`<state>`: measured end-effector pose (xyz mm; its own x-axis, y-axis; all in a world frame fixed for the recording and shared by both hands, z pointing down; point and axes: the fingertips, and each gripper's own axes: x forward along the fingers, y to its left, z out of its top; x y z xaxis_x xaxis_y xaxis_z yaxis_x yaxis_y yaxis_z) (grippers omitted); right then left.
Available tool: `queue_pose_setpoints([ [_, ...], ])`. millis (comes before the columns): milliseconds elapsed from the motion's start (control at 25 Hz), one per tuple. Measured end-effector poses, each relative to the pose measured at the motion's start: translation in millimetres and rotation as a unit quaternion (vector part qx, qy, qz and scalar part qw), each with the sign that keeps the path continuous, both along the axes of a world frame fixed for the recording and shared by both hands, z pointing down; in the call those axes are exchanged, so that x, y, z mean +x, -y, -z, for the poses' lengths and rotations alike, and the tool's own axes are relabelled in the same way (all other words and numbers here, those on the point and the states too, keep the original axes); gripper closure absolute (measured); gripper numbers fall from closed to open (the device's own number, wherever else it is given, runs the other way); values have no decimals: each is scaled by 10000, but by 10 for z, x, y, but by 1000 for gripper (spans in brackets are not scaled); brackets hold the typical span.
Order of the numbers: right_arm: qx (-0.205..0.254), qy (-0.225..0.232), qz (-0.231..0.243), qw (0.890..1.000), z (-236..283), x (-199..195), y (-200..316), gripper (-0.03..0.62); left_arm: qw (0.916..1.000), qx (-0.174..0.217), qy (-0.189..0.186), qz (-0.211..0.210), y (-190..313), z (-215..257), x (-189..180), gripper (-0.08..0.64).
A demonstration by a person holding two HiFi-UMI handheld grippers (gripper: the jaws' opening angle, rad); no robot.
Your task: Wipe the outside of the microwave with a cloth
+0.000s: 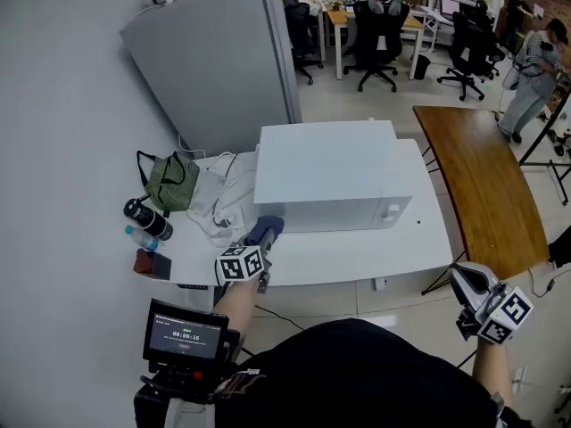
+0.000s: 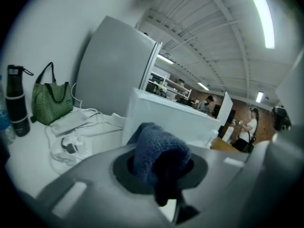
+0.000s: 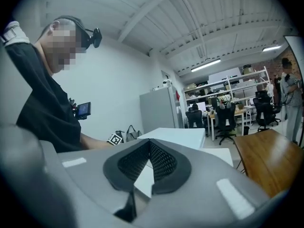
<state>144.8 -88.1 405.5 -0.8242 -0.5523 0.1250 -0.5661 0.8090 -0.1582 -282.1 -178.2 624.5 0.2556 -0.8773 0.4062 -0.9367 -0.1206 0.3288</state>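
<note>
Blue knitted cloth sits bunched between the 2 jaws of the left gripper, which are pinched on it. A dark fold of the cloth hangs down past the jaw tips in the left gripper view. The white microwave stands on the white surface. Its long side runs left to right across the head view, and its near face is turned toward the person.

The cloth lies just beside the near left corner of the microwave. Whether it already touches the casing cannot be told from these views. From the left gripper, the box lies ahead and to the right, so a stroke along the near face would probably run rightward along that long axis.

The right gripper has its 2 jaws pressed together with nothing between them. It hangs well apart from the microwave, off the surface's near right corner and near the wooden table. The left hand is clearly the nearer one and the one carrying the cloth, so the wiping looks set to begin rather than partly done.
</note>
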Motion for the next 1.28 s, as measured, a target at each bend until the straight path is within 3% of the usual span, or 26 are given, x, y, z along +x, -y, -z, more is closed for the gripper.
queue_pose_setpoints([
  [120, -30, -134, 105, 9999, -2, -422, -133, 588, 10000, -56, -50, -24, 55, -91, -284, 503],
  [320, -66, -302, -189, 9993, 35, -418, -297, 588, 9982, -98, -227, -552, 295, -165, 144, 503],
  [560, -46, -185, -685, 9975, 34, 242, -360, 588, 9928, -158, -111, -1182, 598, -81, 1148, 503],
  [840, -205, -15, -1118, 9935, -163, 1593, -209, 588, 9898, -466, 115, -1339, 868, -208, 2398, 503],
  [1000, -221, -3, -1203, 9925, -189, 2141, -78, 588, 9855, -514, 191, -1603, 1012, -213, 3120, 503],
  [1120, -240, 39, -1183, 9927, -214, 2298, -43, 588, 9862, -522, 226, -1554, 1021, -244, 3226, 499],
  [1280, -305, 37, -974, 9948, -255, 2159, 0, 588, 9838, -511, 101, -1713, 793, -378, 3010, 500],
])
